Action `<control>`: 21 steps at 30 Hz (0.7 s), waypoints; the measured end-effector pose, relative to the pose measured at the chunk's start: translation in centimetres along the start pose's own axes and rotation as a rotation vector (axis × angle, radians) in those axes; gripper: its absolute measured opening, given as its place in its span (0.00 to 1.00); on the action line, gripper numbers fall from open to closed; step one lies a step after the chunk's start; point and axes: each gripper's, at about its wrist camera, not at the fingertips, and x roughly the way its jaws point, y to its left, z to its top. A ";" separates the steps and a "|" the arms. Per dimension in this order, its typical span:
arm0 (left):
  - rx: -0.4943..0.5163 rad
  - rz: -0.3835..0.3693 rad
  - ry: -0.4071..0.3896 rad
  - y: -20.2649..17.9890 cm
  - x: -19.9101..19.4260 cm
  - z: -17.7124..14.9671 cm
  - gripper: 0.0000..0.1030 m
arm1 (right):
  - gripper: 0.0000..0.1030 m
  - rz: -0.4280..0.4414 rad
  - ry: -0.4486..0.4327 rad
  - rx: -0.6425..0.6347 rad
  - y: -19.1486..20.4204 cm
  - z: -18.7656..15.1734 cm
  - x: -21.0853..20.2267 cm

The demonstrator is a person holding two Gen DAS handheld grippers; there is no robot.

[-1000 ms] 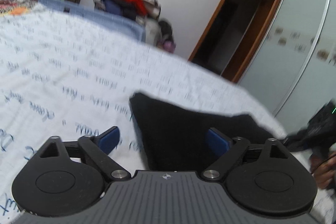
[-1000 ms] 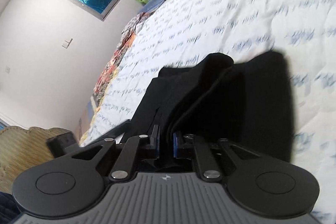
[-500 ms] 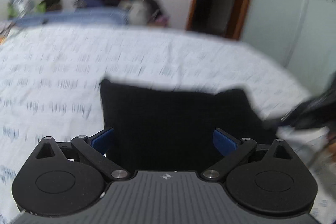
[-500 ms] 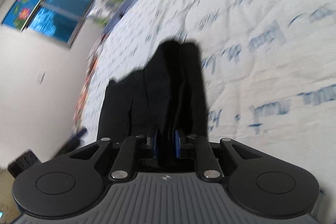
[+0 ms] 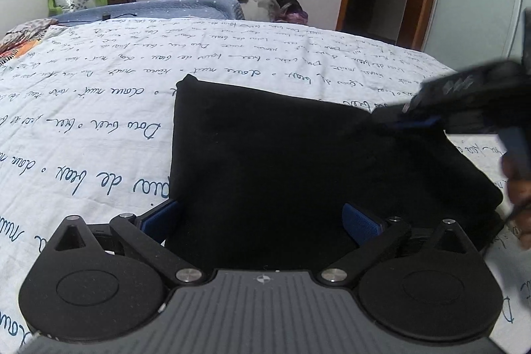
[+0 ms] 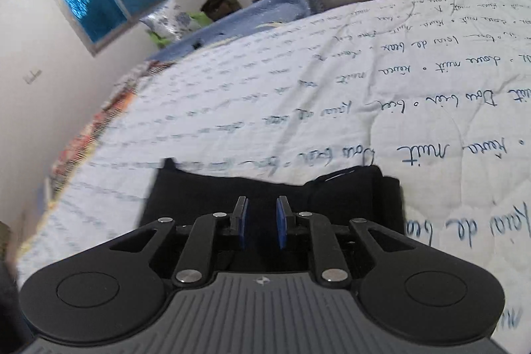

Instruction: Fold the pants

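Black pants (image 5: 298, 161) lay folded flat on the bed (image 5: 99, 128), near its front edge, long axis running L-R. Left hand-held gripper (image 5: 262, 218) sat nearer, directly over them, jaws wide apart, holding nothing. Right hand-held gripper (image 6: 260, 214) at pants' right edge: jaws had just been opening, narrow gap, no cloth clamped.

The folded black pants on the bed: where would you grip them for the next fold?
Judging by the pose, grip the black pants at a far corner, coming over the near edge: they lie flat in a rectangle, and the corners stand clear on the quilt.
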 end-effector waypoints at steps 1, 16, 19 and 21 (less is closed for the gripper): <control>-0.003 0.001 0.000 0.0 0.0 0.0 1.00 | 0.16 0.005 0.007 0.010 -1.4 -0.5 0.4; -0.036 -0.004 -0.030 0.6 0.1 -0.8 1.00 | 0.56 0.080 -0.179 0.102 -3.6 -4.1 -10.0; -0.035 -0.003 -0.031 0.4 0.1 -0.8 1.00 | 0.94 0.024 -0.065 -0.045 -2.5 -7.3 -9.5; -0.038 -0.004 -0.031 0.5 -0.1 -0.8 1.00 | 0.94 -0.087 -0.055 -0.166 -2.6 -9.5 -9.0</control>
